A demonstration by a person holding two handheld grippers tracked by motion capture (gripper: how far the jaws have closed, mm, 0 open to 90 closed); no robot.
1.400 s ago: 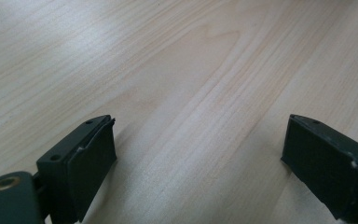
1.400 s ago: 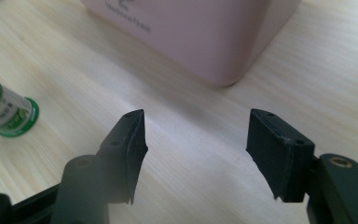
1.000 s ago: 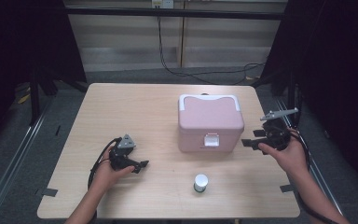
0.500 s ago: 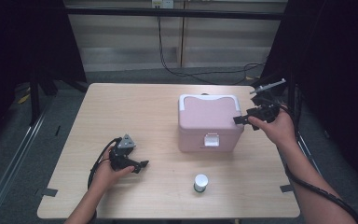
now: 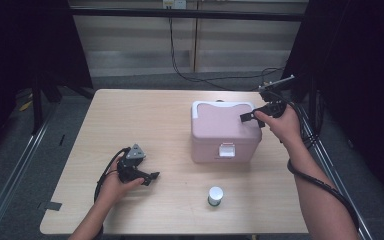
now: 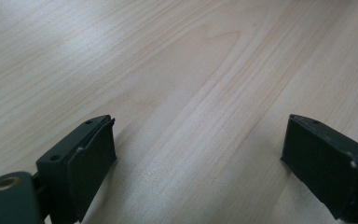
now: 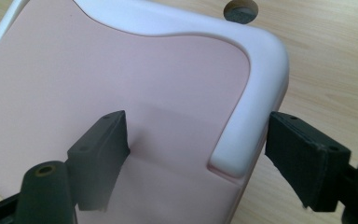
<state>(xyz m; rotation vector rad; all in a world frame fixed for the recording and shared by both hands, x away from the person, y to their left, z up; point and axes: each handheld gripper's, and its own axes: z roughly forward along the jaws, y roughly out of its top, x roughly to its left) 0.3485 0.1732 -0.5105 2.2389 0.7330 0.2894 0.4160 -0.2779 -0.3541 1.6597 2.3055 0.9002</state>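
Pink box (image 5: 225, 131) sat on the table (image 5: 130, 115) a little right of centre, white handle (image 7: 242, 93) folded flat on its lid, white latch (image 5: 226, 149) at the 6 o'clock face. Right gripper (image 5: 254, 116) hovered at the box's 3 o'clock top edge, jaws spread wide and just been opening, nothing pinched yet; in the right gripper view the handle's corner lay between the two pads, not touched. Left gripper (image 5: 150, 177) rested on the table at 8 o'clock from the box, jaws apart, bare wood between them. Small white-capped jar (image 5: 215, 195) stood at 6 o'clock from the box, well apart.

Likely step: grab the handle. To do it well, I'd say lower the jaws so one pad slips under the handle bar and the other sits outside it, square to the bar, then close firmly before lifting; a grip on the rounded corner could slip. Left gripper could steady the box if it tips.

Versus a second earlier: right hand had moved from 4 o'clock beside the box, near the latch side, up toward the lid's 3 o'clock edge. Left hand, box and jar were unchanged.
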